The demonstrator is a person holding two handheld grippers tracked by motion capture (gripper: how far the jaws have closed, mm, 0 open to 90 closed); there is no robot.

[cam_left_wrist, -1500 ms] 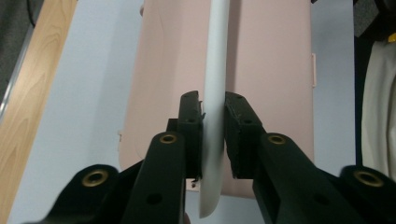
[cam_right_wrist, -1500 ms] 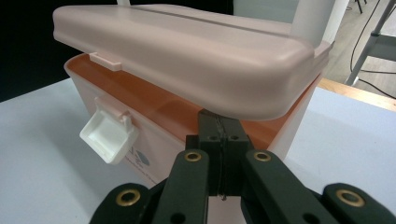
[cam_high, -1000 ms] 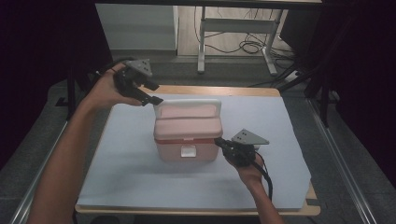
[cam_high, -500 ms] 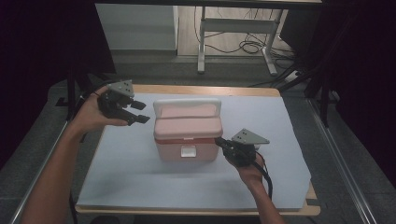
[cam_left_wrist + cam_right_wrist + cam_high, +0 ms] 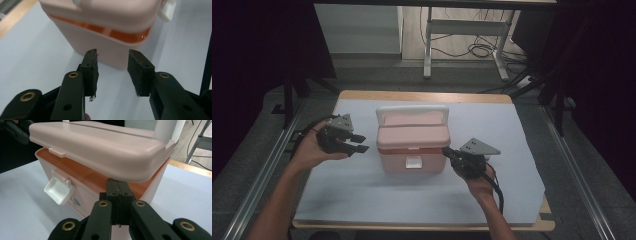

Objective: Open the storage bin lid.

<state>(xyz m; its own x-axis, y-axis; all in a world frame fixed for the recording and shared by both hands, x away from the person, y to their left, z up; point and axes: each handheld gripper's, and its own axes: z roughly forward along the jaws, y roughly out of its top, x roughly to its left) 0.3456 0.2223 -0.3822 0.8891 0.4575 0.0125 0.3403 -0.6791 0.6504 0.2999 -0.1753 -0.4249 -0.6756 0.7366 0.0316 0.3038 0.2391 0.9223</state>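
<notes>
The pink box [image 5: 413, 145] sits mid-tabletop [image 5: 362, 195], latch [image 5: 59, 189] undone, lid [image 5: 100, 145] ajar. Your right hand-held gripper [image 5: 117, 191], jaws clenched together, wedges under the lid's rim; your left hand-held gripper [image 5: 112, 68] hovers released beside the box. Raising the lid fully seems left.

So the box [image 5: 413, 140] sits about mid-table [image 5: 512, 125], on the sheet [image 5: 362, 190] that covers most of the top. Its handle [image 5: 412, 108] is folded back on the far side, the latch [image 5: 414, 162] hangs on the near face. Lid [image 5: 100, 147] is lifted a bit off the body along the near edge.

Left gripper [image 5: 354, 143] is just left of the box, apart from it, jaws pointing right at its side wall. Right gripper [image 5: 447, 151] is at the box's near right corner, tips right up against the rim under the lid. Behind the table, on the floor, there's a frame [image 5: 462, 30] with cables [image 5: 472, 50].
</notes>
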